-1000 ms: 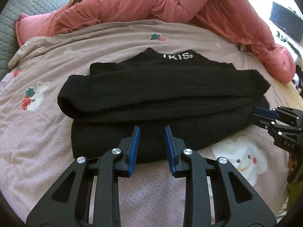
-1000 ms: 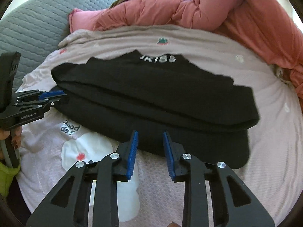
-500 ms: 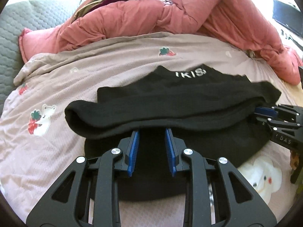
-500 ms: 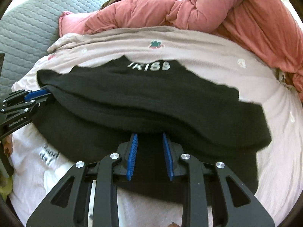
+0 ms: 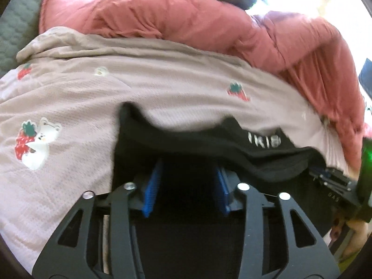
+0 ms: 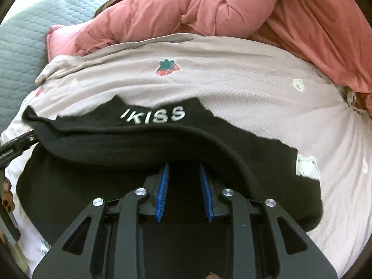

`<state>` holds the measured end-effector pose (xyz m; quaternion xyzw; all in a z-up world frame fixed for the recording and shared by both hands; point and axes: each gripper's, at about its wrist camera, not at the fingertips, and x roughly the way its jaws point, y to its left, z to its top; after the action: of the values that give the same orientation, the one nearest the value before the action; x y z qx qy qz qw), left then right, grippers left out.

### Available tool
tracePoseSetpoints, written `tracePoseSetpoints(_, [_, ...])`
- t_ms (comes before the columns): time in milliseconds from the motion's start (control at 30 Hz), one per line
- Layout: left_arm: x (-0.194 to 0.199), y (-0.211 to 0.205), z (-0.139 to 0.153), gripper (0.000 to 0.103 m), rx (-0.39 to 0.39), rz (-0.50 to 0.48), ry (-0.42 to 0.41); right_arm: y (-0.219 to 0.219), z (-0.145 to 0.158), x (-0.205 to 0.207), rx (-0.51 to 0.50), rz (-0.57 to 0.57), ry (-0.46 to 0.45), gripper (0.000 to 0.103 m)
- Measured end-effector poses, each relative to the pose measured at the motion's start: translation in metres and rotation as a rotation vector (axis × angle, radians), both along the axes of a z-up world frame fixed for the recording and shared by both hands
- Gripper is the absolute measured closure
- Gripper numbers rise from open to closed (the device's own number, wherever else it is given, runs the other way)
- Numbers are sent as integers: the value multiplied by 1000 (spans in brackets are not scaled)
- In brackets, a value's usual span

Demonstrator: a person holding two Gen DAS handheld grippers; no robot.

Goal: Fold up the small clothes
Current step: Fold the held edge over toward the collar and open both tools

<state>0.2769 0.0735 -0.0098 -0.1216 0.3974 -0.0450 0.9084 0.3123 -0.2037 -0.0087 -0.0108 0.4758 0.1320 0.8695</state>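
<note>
A black garment with white "IKISS" lettering lies folded on the pale pink bedsheet. My left gripper is open, its blue-padded fingertips pushed under the garment's folded upper layer, tips hidden by cloth. My right gripper is open in the same way, under the fold on the other side. The right gripper also shows at the right edge of the left wrist view. The left gripper shows at the left edge of the right wrist view.
A rumpled salmon-pink duvet is piled along the far side of the bed. A grey quilted headboard stands at the far left. The sheet carries strawberry and bear prints.
Both grippers have moved forward, from in front of the garment to under its folded upper layer. The garment's near edge now lies beneath the fingers, and the fold is bunched toward the collar.
</note>
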Motion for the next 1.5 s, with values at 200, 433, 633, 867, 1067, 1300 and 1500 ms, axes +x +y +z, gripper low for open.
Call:
tracePoseSetpoints(200, [1, 30, -1, 64, -32, 67, -21, -6, -1, 22, 17, -57, 1, 78])
tracePoseSetpoints(433, [4, 56, -14, 60, -88, 120, 34, -42, 28, 25, 27, -152, -94, 59])
tracePoseSetpoints(633, [3, 53, -22, 48, -104, 96, 67, -96, 47, -4, 20, -235, -163, 47])
tracePoseSetpoints(867, [2, 33, -27, 46, -31, 46, 81, -107, 14, -15, -57, -209, -84, 40])
tracePoseSetpoints(1067, [-2, 19, -22, 85, 80, 17, 33, -96, 0, 9, -94, -195, -79, 40])
tracePoseSetpoints(1300, [-10, 17, 0, 99, 109, -8, -70, -89, -3, 28, -63, -137, -34, 97])
tracePoseSetpoints(1500, [-3, 31, 7, 99, 68, 18, -82, -122, 7, 39, 116, -270, -52, 97])
